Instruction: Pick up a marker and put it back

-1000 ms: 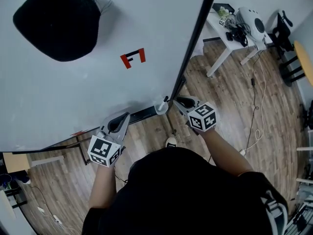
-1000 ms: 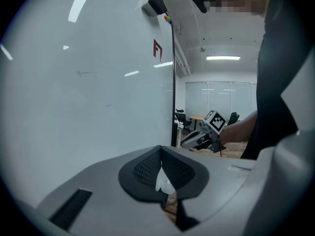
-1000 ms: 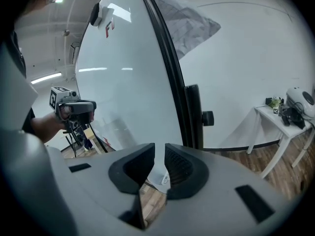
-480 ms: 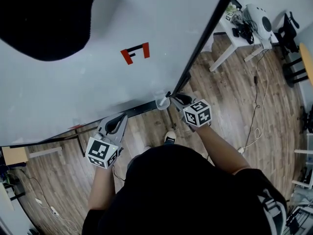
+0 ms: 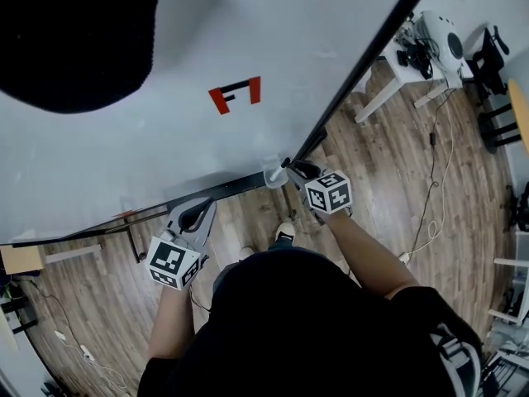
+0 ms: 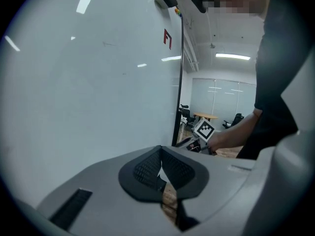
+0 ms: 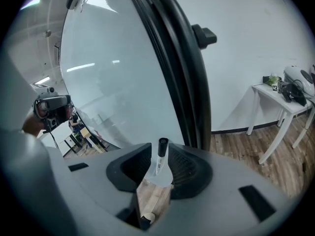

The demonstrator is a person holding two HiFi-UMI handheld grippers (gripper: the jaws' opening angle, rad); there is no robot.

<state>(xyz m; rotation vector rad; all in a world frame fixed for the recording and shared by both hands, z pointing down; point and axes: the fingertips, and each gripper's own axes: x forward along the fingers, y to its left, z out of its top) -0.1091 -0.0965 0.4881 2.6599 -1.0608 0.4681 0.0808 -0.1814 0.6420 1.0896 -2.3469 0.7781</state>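
Observation:
A marker (image 7: 160,156) with a black cap stands upright in a small pale cup (image 7: 158,180) at the right end of the whiteboard's ledge (image 5: 207,193). In the right gripper view it stands between my right gripper's (image 7: 160,154) pads, with a gap on each side. Those jaws have just been opening and are open. In the head view the right gripper (image 5: 289,168) sits against the cup (image 5: 270,174). My left gripper (image 5: 198,210) hangs below the ledge further left. Its pads (image 6: 147,168) meet at the tips with nothing between them.
The whiteboard (image 5: 248,40) fills the upper left, with a red mark (image 5: 235,95) and a large black shape (image 5: 66,40) on it. Its dark frame edge (image 5: 364,56) runs diagonally. A white table (image 5: 413,52) with gear stands at the right on the wood floor (image 5: 397,180), where cables lie.
Both grippers have sunk a little. The right gripper has moved left toward the cup and now sits against it.

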